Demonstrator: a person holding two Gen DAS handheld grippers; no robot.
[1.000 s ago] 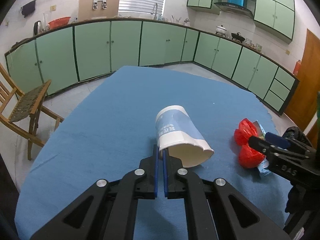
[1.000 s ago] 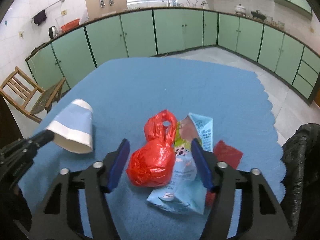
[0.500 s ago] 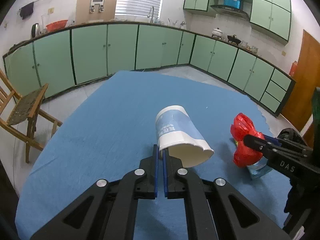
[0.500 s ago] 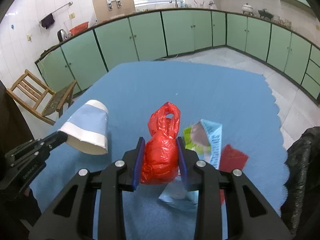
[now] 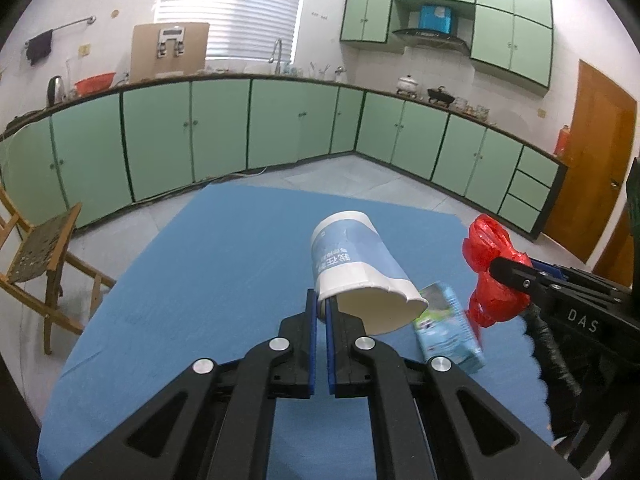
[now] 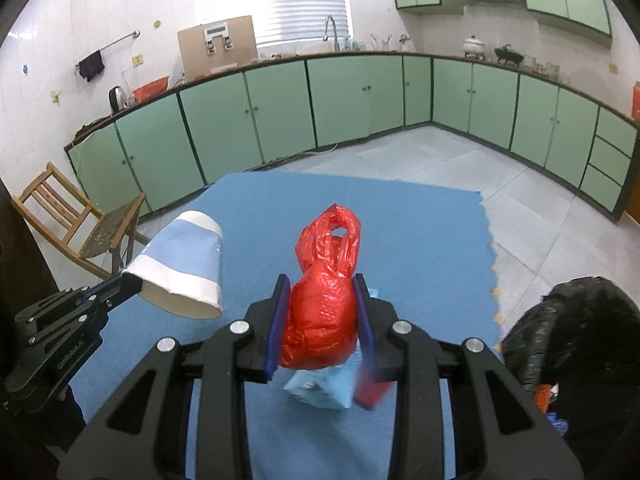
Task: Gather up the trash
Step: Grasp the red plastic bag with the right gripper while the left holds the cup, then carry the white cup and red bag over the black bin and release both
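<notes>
Left gripper (image 5: 322, 312) pinches the cup (image 5: 356, 272) rim; right gripper (image 6: 320, 316) squeezes the red bag (image 6: 324, 304). Wrappers (image 6: 320, 390) remain on the tabletop (image 6: 400, 220).

Black hand-held gripper (image 5: 321, 312), blue pads, silver screws.

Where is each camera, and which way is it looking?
Left wrist: sits on the left gripper, looking along its fingers over the blue table at the paper cup it pinches; the right gripper shows at the right.
Right wrist: sits on the right gripper, looking at the red bag it squeezes; the left gripper shows at the left.
Both share cup, bag, table and green cabinets.
</notes>
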